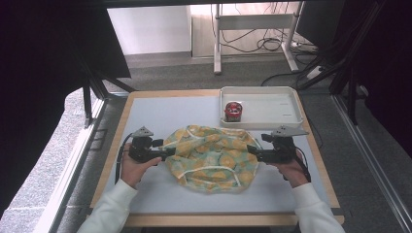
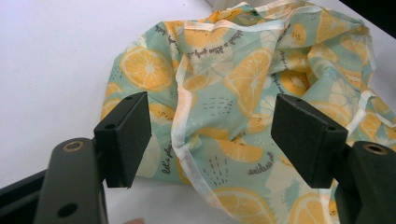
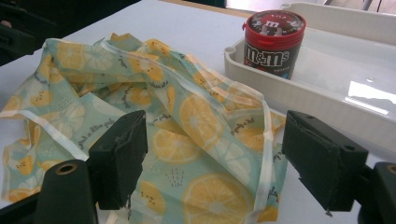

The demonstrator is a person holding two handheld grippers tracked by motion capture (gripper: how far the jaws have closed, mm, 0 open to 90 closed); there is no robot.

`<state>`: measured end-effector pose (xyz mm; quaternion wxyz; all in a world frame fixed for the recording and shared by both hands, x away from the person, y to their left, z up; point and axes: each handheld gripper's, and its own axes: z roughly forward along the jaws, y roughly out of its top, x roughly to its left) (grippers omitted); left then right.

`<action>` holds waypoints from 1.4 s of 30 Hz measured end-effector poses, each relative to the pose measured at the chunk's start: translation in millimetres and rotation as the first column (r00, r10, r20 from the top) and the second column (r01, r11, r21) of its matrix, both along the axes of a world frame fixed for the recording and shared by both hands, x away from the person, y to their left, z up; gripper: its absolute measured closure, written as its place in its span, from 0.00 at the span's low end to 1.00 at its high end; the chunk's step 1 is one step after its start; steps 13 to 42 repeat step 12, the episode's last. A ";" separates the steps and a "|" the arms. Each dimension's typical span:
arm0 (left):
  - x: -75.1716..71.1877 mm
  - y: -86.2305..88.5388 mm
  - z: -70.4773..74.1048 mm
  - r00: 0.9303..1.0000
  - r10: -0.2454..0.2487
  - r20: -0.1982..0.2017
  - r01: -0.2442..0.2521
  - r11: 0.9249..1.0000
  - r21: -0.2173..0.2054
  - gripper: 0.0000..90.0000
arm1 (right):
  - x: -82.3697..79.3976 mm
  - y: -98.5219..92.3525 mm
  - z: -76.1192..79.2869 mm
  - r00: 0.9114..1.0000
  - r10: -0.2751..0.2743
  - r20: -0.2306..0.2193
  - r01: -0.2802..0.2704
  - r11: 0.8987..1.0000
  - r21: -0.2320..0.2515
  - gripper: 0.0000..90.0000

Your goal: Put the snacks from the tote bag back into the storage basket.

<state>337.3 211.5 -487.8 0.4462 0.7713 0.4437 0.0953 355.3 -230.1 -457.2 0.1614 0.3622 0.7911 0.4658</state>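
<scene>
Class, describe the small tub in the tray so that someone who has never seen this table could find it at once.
Start at the white tray at the table's far right corner. Inside it, at its left end, stands a small round tub, dark with a red lid and M&M's lettering. It stands alone in the tray, unlike the orange-print cloth lying in front between the two grippers.

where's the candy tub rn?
In the high view the candy tub stands upright at the left end of the white tray on the table's far right, just beyond the lemon-print cloth.
</scene>
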 end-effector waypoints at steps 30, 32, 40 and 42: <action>-1.2 1.9 1.6 1.000 0.003 0.008 -0.003 1.000 0.001 0.33 | -0.2 -2.5 0.2 1.000 0.007 -0.004 -0.007 1.000 0.009 0.23; -1.2 1.9 1.6 1.000 0.003 0.008 -0.003 1.000 0.001 0.33 | -0.2 -2.5 0.2 1.000 0.007 -0.004 -0.007 1.000 0.009 0.23; -1.2 1.9 1.6 1.000 0.003 0.008 -0.003 1.000 0.001 0.33 | -0.2 -2.5 0.2 1.000 0.007 -0.004 -0.007 1.000 0.009 0.23; -1.2 1.9 1.6 1.000 0.003 0.008 -0.003 1.000 0.001 0.33 | -0.2 -2.5 0.2 1.000 0.007 -0.004 -0.007 1.000 0.009 0.23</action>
